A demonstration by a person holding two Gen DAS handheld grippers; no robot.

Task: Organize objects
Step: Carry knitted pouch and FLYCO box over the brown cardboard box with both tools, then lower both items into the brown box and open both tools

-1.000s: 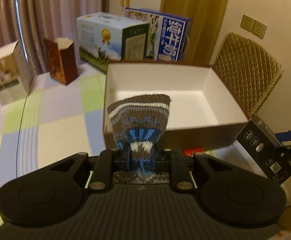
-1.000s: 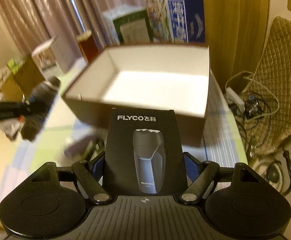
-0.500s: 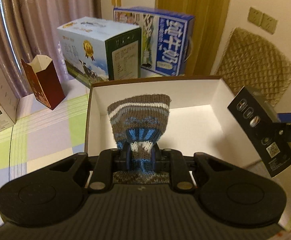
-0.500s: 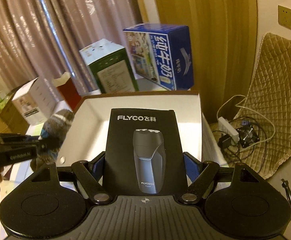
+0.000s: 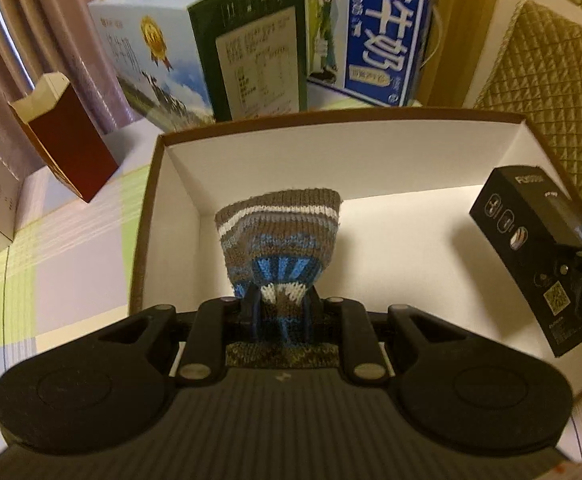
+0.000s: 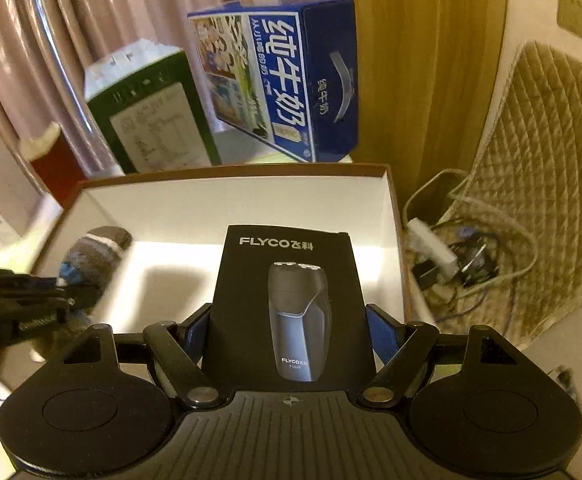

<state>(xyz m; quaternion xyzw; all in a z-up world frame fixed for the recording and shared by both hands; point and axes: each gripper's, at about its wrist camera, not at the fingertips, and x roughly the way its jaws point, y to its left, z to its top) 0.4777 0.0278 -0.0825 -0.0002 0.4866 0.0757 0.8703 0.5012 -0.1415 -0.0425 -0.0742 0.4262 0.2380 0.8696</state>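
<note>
Pink curtains and a wooden panel back a table under a checked cloth point(image 5: 71, 248), and on it stands the open box point(image 5: 147, 216), brown outside, white inside, with nothing lying on its floor that we can see. Behind it stand a green carton point(image 5: 251, 52) and a blue carton point(image 6: 291, 80); a small red carton point(image 5: 67, 140) stands off to the left.

We carry one thing in each hand. Our left gripper point(image 5: 281, 312) has its jaws pinched nearly together on a knitted sock point(image 5: 279, 236), brown with white and blue stripes, which sticks out forward past the fingertips over the left part of the box. Our right gripper point(image 6: 287, 340) holds its jaws wide around a black shaver pack point(image 6: 291, 304), one blue pad on each long side, the pack's long axis running straight ahead along the fingers.

Both loads hang above the box interior, not on it: the sock over the left near corner, the pack over the right half. They are well apart, side by side, so neither hand blocks the other. The box floor lies below and a little ahead of both grippers, which tilt downward toward it. How much height remains we cannot judge well through these lenses; the sock's far end seems clear of the floor.

We judge the next step to be lowering, then releasing.
</note>
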